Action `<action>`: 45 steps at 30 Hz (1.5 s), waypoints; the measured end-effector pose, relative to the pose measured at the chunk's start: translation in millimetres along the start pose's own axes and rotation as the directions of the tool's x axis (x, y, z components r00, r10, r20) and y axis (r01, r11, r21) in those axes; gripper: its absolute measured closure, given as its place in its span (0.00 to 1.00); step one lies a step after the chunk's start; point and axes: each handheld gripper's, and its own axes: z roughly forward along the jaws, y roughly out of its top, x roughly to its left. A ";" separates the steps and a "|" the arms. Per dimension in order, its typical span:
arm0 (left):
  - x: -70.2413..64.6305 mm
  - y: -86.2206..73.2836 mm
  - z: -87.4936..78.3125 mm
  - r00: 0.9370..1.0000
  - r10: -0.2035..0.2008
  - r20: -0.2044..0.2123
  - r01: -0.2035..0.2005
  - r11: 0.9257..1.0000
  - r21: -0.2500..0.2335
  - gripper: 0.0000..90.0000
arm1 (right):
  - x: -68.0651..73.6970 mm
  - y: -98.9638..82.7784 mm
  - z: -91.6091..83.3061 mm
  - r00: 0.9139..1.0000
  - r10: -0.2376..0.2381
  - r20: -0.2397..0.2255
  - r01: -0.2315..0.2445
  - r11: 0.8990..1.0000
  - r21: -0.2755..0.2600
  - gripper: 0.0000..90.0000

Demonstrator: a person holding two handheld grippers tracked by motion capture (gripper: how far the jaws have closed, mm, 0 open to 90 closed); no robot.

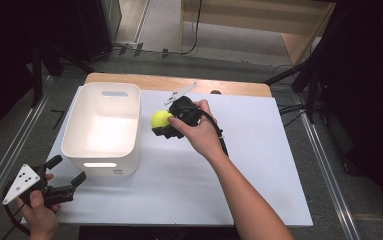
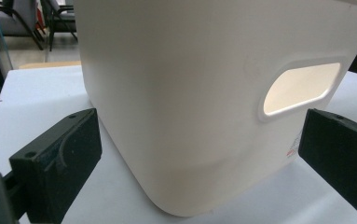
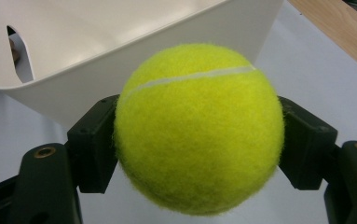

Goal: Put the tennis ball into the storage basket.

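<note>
Left gripper [image 1: 65,176]: at 7 o'clock on the board, released, jaws spread wide, aimed at the near wall of the tub; nothing between them.
Left gripper view: near wall of the tub [image 2: 181,107] close up, rounded lower corner, handle slot at 2 o'clock glowing pale; detail too small to read from the high view.
Tub [image 1: 129,150]: white, open-topped, upright at 9 o'clock on the board [image 1: 259,165]; inside looks bare as far as the high view reaches.
Ball [image 1: 161,119]: yellow-green tennis ball, just beside the tub's right rim, outside it, held off the board.
Right gripper [image 1: 165,124]: near the middle, grasping the ball, a pad pressed on each side.
Right gripper view: ball [image 3: 198,128] front and centre with its white seam, tub rim and inner wall [image 3: 120,28] behind it at 11 o'clock.
Edges: wooden table edge [image 1: 239,89] past the board at 12 o'clock; small grey strip [image 1: 180,93] lying there.
Open room: broad bare white surface from 3 to 5 o'clock.
</note>
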 end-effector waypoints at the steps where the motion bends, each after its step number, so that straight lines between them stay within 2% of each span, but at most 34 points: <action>1: 0.0 0.0 0.0 1.000 0.000 0.000 0.000 1.000 0.000 0.00 | 0.4 0.5 0.3 1.000 0.000 0.000 0.000 1.000 -0.001 0.26; 21: 0.2 -0.1 0.1 1.000 -0.001 0.002 0.001 1.000 -0.003 0.00 | 13.1 16.7 10.1 0.999 -0.028 -0.031 0.027 1.000 -0.011 0.26; 45: 0.2 -0.1 0.0 1.000 -0.007 0.005 0.007 1.000 -0.005 0.00 | 32.0 42.9 17.7 0.995 -0.083 -0.059 0.081 0.996 -0.032 0.26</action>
